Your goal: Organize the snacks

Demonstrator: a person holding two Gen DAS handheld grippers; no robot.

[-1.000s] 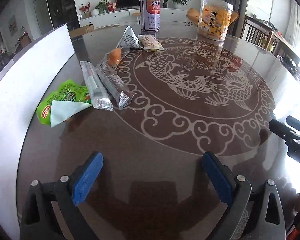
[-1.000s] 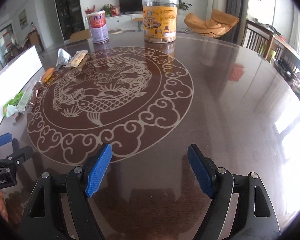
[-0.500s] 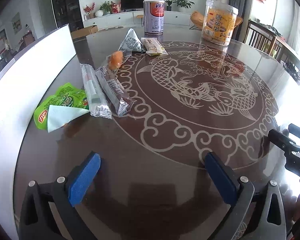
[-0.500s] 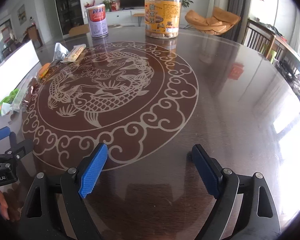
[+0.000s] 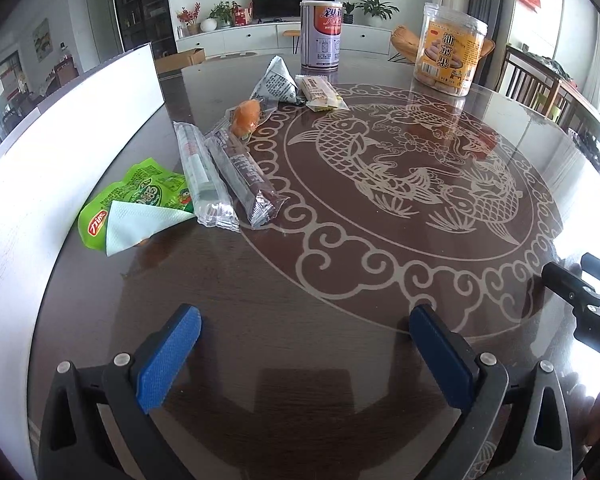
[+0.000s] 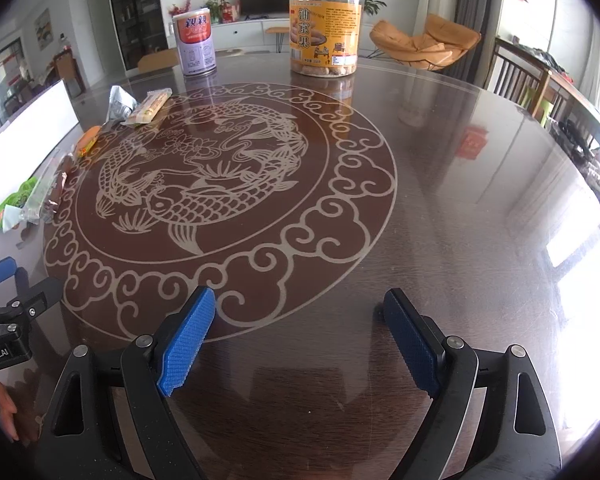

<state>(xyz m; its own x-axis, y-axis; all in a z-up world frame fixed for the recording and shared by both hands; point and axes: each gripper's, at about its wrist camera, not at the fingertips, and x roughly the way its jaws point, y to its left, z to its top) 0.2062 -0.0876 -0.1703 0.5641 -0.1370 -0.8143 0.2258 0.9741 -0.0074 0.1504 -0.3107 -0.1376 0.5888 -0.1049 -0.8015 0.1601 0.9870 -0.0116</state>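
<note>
Snacks lie in a loose row on the left of the round table (image 5: pixel 340 320): a green packet (image 5: pixel 140 196) with a pale paper piece (image 5: pixel 136 224) on it, a clear-wrapped bar (image 5: pixel 200 168), a dark brown bar (image 5: pixel 244 176), an orange bun (image 5: pixel 246 116), a grey triangular pack (image 5: pixel 276 82) and a beige wafer pack (image 5: pixel 320 92). A tin can (image 5: pixel 321 36) and a clear biscuit jar (image 5: pixel 450 54) stand at the far side. My left gripper (image 5: pixel 304 352) is open and empty, near the front edge. My right gripper (image 6: pixel 300 340) is open and empty, right of it.
A white board (image 5: pixel 40 184) runs along the table's left edge beside the snacks. Wooden chairs (image 6: pixel 540 80) stand at the right. An orange lounge chair (image 6: pixel 424 42) and a TV cabinet (image 5: pixel 240 38) are behind the table.
Both grippers have pulled back slightly and tilted up, so the far room shows more. Both stay open. The snacks have not moved.
</note>
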